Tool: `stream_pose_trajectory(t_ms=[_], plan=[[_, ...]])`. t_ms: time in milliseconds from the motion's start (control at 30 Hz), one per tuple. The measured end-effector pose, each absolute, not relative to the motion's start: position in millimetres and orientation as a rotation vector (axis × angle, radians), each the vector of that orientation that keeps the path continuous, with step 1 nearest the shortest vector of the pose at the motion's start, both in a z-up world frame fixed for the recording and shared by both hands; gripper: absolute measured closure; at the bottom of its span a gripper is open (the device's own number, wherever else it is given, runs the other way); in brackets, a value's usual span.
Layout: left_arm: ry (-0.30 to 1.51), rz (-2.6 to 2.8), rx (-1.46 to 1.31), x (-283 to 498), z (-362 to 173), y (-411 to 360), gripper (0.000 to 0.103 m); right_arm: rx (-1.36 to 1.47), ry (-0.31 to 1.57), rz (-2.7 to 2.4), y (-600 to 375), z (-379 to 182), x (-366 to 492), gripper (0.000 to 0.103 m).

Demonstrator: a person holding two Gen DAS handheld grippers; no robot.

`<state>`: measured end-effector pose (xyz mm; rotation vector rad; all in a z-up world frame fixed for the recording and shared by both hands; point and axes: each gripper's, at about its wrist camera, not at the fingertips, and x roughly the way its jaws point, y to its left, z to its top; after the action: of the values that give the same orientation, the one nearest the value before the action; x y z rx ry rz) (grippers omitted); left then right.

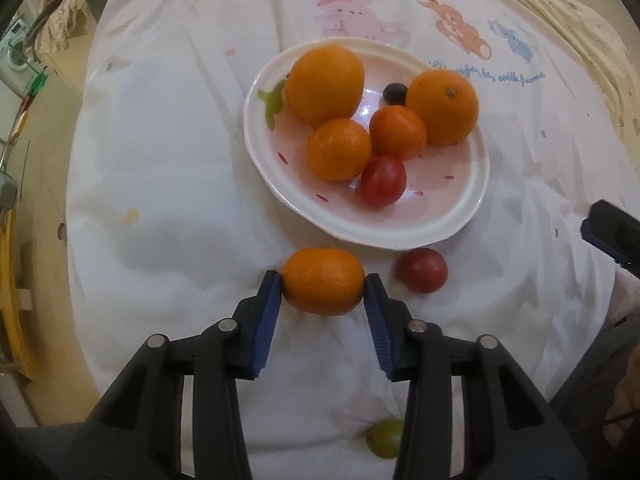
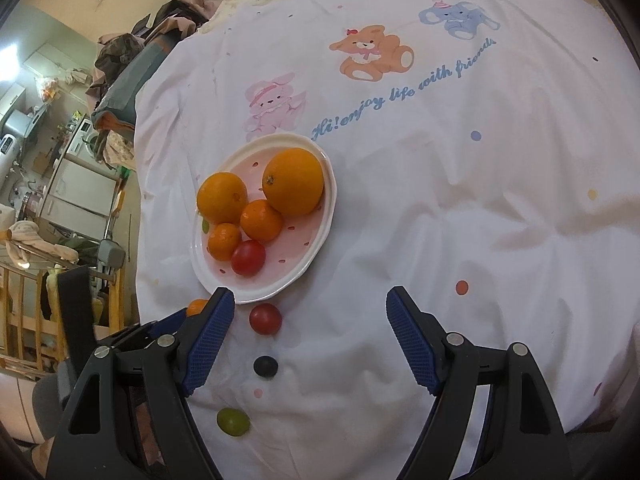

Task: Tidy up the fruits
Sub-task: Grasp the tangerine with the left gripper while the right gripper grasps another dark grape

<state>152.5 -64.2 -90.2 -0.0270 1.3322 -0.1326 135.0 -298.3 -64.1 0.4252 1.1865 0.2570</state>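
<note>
My left gripper (image 1: 324,280) was clamped on a small orange (image 1: 323,281) just before the plate (image 1: 460,216). My right gripper (image 2: 310,340) hung with fingers apart above 1 tomato (image 2: 265,319).

White sheet (image 2: 460,200) with cartoon animals and blue lettering; clothes pile (image 2: 132,52), washer (image 2: 82,140), wooden rail (image 2: 24,320) at left.

White cloth (image 2: 460,220) prints blue script: "Hi!enjoy life with friends"
</note>
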Motion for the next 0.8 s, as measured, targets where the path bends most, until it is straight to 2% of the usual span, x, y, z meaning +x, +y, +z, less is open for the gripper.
stream_pose_trajectory(t_ms=[533, 633, 800], plan=[[1.249, -0.106, -0.147, 140.6, -44.8, -35.5, 0.065, 0.397, 1.268, 0.300, -276.5, -74.9, 125.8, 0.022], [1.244, -0.090, -0.181, 143.2, -39.4, -29.1, 0.065, 0.438, 1.298, 0.336, -266.2, -77.2, 119.9, 0.030], [1.244, -0.075, -0.180, 143.1, -35.2, -27.8, 0.065, 0.402, 1.382, 0.362, -236.6, -96.0, 117.7, 0.049]])
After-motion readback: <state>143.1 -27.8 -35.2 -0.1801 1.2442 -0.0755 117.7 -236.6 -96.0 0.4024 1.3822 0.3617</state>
